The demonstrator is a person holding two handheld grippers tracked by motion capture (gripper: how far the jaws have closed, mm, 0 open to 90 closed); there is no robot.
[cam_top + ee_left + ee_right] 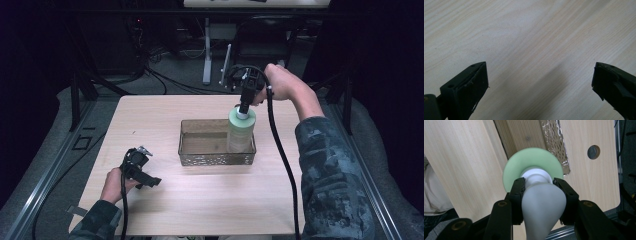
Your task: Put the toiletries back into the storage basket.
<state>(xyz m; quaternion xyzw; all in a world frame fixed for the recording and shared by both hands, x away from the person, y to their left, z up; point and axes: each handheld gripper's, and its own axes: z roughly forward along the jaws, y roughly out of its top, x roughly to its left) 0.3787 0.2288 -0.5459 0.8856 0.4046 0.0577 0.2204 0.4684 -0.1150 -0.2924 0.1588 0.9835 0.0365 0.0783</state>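
While my right gripper (243, 107) clamps the white pump neck of the pale green bottle (241, 131), I hold that bottle upright at the right end of the clear perforated tray (192, 150), which sits near the table's (165, 200) middle. My left gripper (150, 181) rests low near the table's left front corner, jaws wide apart.

The right gripper (243, 106) is being held raised and pointed straight down by the right hand (281, 82), jaws closed on a white pump neck, forearm reaching forward. The left gripper (150, 181) is being held low by the left hand (114, 184), jaws spread wide, nothing between.
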